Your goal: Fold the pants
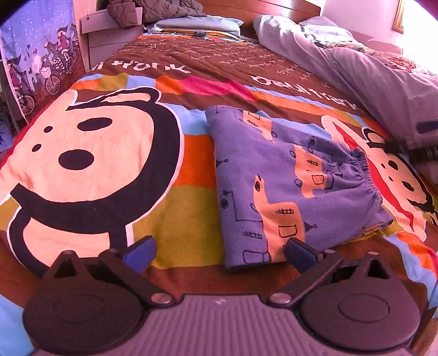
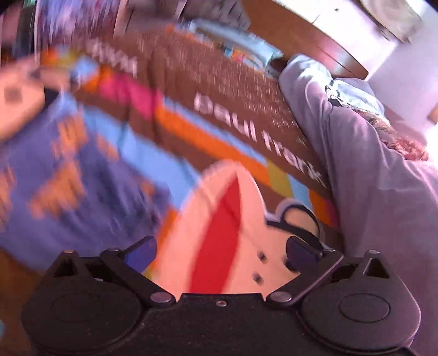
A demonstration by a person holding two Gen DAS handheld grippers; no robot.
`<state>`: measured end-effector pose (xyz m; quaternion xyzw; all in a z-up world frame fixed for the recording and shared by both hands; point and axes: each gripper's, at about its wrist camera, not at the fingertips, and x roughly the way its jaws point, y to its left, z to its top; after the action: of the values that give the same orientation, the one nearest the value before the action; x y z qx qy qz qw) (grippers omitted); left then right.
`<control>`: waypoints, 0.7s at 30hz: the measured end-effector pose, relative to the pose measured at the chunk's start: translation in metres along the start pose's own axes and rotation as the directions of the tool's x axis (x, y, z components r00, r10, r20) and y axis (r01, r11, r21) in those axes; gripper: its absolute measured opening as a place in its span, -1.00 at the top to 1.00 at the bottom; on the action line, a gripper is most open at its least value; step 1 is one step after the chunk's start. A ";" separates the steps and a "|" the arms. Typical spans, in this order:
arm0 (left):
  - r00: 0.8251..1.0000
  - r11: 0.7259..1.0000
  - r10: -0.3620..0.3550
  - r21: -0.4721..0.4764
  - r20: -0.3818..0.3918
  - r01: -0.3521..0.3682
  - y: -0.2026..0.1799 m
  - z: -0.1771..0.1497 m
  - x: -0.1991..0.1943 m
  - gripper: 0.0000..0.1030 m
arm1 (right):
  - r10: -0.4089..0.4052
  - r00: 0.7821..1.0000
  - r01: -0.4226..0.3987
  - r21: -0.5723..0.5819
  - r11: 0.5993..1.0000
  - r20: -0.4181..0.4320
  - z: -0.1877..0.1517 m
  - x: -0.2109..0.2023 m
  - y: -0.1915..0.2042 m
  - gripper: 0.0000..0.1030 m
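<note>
Purple fleece pants point(image 1: 290, 186), printed with peach llama-like figures, lie folded into a compact rectangle on the bedspread point(image 1: 191, 169), centre-right in the left wrist view. Elastic waistband point(image 1: 366, 175) faces right of frame, gathered and slightly raised. Lower edge of the fold sits just above the left gripper point(image 1: 219, 253).

Left gripper: jaws spread wide, nothing between them. Its right blue fingertip point(image 1: 301, 250) overlaps the near corner of the pants in the picture; contact cannot be confirmed.

Right gripper point(image 2: 220, 250): jaws also spread wide, empty, hanging over the red and peach cartoon print of the bedspread. Right wrist view heavily motion-blurred. Pants point(image 2: 71, 175) show as a purple smear at left of that frame, apart from the fingers. The right gripper also shows as a dark shape at the right edge of the left wrist view point(image 1: 416, 146), beside the waistband.

Bedspread: brown, with coloured blocks and large monkey-face graphic point(image 1: 90, 153) at left. Grey duvet point(image 1: 356, 68) bunched along the right side. Wooden headboard point(image 1: 273, 8) at top.
</note>
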<state>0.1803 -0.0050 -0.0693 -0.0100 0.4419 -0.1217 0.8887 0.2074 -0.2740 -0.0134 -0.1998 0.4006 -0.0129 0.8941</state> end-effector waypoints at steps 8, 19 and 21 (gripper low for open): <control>1.000 1.000 -0.001 -0.012 0.003 0.001 0.002 0.001 0.002 -0.99 | 0.135 0.986 -0.121 0.134 0.984 -0.098 0.019 0.059 0.030 -0.94; 0.999 0.999 -0.031 -0.029 0.026 0.031 0.004 -0.001 -0.007 -0.99 | 0.281 0.959 -0.222 0.535 0.815 -0.030 -0.012 0.025 -0.060 -0.98; 0.998 0.998 -0.049 -0.049 0.040 0.051 0.008 -0.001 -0.009 -0.99 | 0.312 0.950 -0.253 0.527 0.811 -0.025 -0.014 0.024 -0.052 -0.98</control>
<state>0.1757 0.0050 -0.0635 -0.0455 0.4272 -0.1327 0.8932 0.2203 -0.3313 -0.0195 0.1110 0.4561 0.0019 0.8830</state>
